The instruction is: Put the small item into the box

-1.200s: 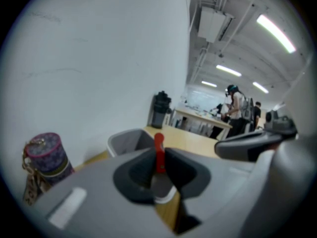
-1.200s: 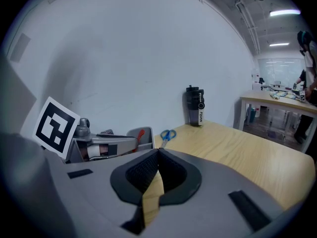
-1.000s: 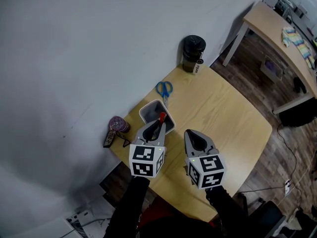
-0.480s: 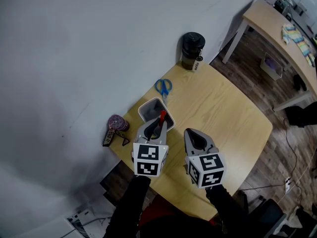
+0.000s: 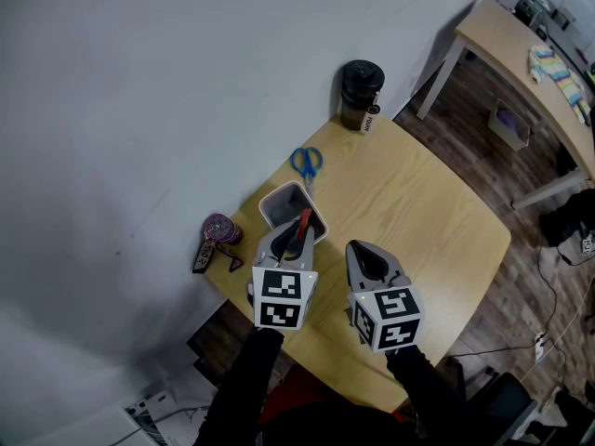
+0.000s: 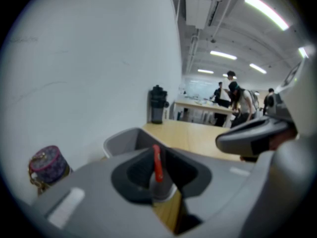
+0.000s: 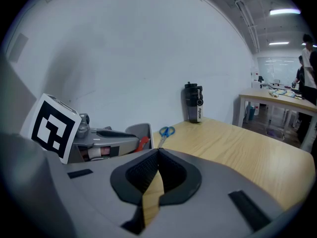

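A small red item (image 5: pixel 303 221) (image 6: pixel 157 163) stands pinched upright in my left gripper (image 5: pixel 299 229) (image 6: pixel 157 175), which is shut on it. The gripper hangs over the near edge of the grey box (image 5: pixel 282 203) (image 6: pixel 123 141) on the wooden table (image 5: pixel 409 203). From the right gripper view the red item (image 7: pixel 142 143) shows beside the box (image 7: pixel 141 132). My right gripper (image 5: pixel 364 256) (image 7: pixel 157 157) is shut with nothing in it, just right of the left one, over bare table.
Blue scissors (image 5: pixel 306 163) (image 7: pixel 166 132) lie beyond the box. A black bottle (image 5: pixel 359 94) (image 7: pixel 193 102) stands at the table's far corner. A purple round object (image 5: pixel 221 231) (image 6: pixel 47 163) sits at the left edge by the white wall. People stand at a far table (image 6: pixel 208 105).
The left gripper has shifted slightly right and nearer with the red item still held. The right gripper has stayed in place.
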{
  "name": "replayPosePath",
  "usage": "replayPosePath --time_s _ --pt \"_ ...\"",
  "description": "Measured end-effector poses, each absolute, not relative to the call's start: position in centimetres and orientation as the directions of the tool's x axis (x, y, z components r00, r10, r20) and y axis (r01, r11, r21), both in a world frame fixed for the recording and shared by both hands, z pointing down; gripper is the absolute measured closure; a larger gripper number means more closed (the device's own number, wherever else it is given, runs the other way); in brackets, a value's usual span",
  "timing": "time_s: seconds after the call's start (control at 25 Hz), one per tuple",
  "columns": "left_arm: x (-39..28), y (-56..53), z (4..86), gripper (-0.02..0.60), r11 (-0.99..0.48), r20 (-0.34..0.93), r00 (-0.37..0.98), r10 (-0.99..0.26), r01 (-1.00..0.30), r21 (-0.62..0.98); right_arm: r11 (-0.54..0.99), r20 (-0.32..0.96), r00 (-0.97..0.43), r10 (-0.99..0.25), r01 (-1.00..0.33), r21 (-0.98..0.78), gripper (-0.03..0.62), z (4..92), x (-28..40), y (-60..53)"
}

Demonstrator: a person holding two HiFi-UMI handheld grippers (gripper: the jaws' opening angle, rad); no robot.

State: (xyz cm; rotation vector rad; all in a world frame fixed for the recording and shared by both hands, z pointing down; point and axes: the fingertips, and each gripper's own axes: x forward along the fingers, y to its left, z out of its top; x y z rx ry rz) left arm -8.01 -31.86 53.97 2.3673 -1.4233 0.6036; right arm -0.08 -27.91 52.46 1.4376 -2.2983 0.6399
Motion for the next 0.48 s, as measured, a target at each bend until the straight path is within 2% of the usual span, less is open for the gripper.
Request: replayPosePath --time_s 0.48 --pt "-8.06 -31.70 53.19 0.517 -0.452 0.490 0.419 -0.764 -0.890 0.057 0.383 0.504 -0.419 -0.755 -0.906 -0.179 0.586 51.65 0.21 -27.89"
